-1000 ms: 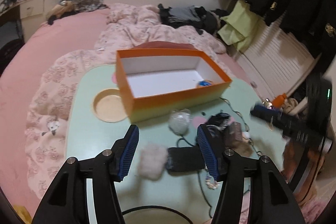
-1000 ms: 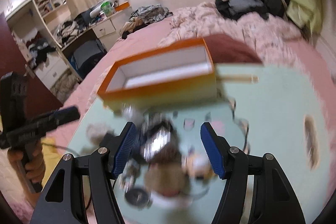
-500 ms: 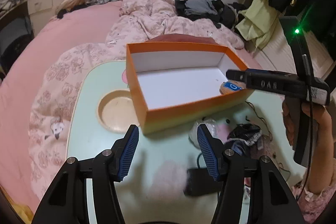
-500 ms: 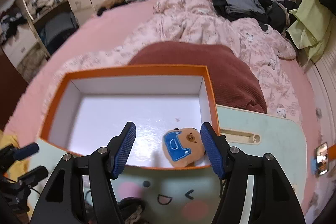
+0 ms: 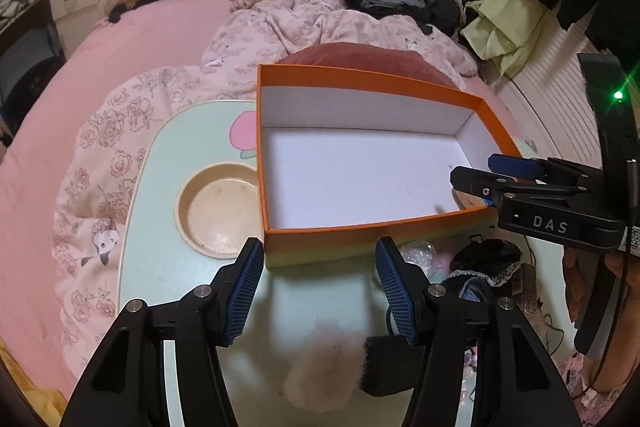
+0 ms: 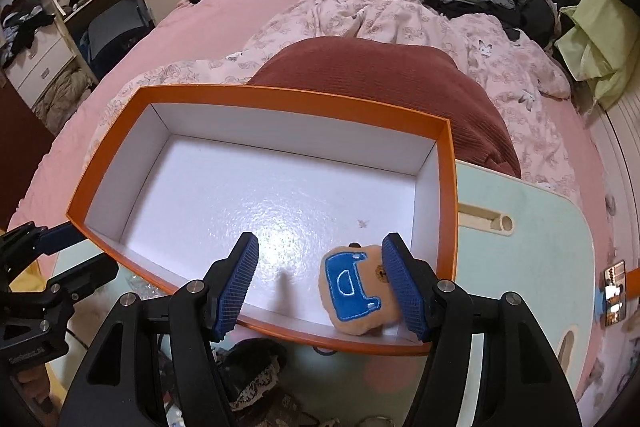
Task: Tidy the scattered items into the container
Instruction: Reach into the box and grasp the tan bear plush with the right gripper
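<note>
An orange box [image 5: 360, 233] with a white inside stands on the mint-green table [image 5: 168, 267]. A tan plush with a blue patch [image 6: 352, 291] lies on the box floor in the near right corner. My right gripper [image 6: 322, 247] hangs open over that corner, its right finger [image 6: 404, 287] beside the plush and above it. In the left wrist view, the right gripper [image 5: 474, 167] reaches in from the right. My left gripper [image 5: 320, 251] is open and empty in front of the box's near wall. Below it lie a fluffy pink pom [image 5: 320, 375] and a flat black item [image 5: 384, 367].
A black lacy cloth [image 5: 486, 261], a clear plastic bag [image 5: 416, 253] and cables lie right of the left gripper. A round cup recess [image 5: 220, 207] sits in the table left of the box. A pink bed with a maroon cushion [image 6: 384, 83] lies behind.
The right gripper swung from above the scattered pile to over the box's right corner. The left gripper moved forward toward the box, so the pom and black item now lie under it.
</note>
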Demonstrator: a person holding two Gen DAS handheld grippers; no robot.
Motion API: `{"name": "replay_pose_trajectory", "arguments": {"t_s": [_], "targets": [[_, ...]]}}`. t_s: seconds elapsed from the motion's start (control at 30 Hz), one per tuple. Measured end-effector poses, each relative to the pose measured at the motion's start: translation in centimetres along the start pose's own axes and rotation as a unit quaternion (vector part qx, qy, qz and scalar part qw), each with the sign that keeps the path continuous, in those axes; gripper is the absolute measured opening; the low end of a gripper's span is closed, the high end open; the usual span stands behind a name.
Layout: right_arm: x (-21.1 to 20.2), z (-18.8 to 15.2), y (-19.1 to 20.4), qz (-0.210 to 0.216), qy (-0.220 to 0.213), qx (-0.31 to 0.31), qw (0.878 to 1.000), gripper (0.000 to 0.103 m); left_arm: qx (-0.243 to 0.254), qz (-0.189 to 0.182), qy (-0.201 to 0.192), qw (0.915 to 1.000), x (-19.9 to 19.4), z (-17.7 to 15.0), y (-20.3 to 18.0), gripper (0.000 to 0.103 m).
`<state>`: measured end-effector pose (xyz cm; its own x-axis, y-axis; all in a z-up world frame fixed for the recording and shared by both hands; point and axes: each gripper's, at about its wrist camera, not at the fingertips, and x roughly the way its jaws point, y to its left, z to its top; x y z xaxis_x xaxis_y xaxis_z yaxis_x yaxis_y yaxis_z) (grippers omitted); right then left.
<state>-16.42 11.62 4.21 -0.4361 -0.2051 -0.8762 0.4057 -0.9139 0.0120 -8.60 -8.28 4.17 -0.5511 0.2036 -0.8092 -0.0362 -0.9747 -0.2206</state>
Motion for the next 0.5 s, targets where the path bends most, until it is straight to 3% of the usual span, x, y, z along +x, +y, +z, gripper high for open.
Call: {"name": "replay_pose_trajectory", "arguments": {"t_s": [0.17,0.3,0.33,0.4,0.5], "targets": [[-0.1,0.7,0.2,-0.031,0.018,-0.019,0.999,0.065,0.002,-0.010,-0.006,0.9999,-0.9,-0.5,0.1,0.057],[0.0,2.5,0.1,-0.041,0.085,-0.050,0.994,0.063,0.004,-0.017,-0.011,0.9998,-1.1,-0.4,0.2,0.057],[0.1,3.2,-0.1,-0.041,0.102,-0.054,0.992,0.059,0.002,-0.018,-0.013,0.9998,-1.0,-0.2,0.2,0.057],[0.6,4.1,-0.4,-0.055,0.134,-0.067,0.987,0.039,-0.007,-0.023,-0.012,0.9996,-0.8,0.0,0.5,0.057],[2.1,4.7,-0.6,-0.086,0.192,-0.097,0.973,0.034,-0.010,-0.034,-0.012,0.9993,-0.8,0.0,0.4,0.057]]}}
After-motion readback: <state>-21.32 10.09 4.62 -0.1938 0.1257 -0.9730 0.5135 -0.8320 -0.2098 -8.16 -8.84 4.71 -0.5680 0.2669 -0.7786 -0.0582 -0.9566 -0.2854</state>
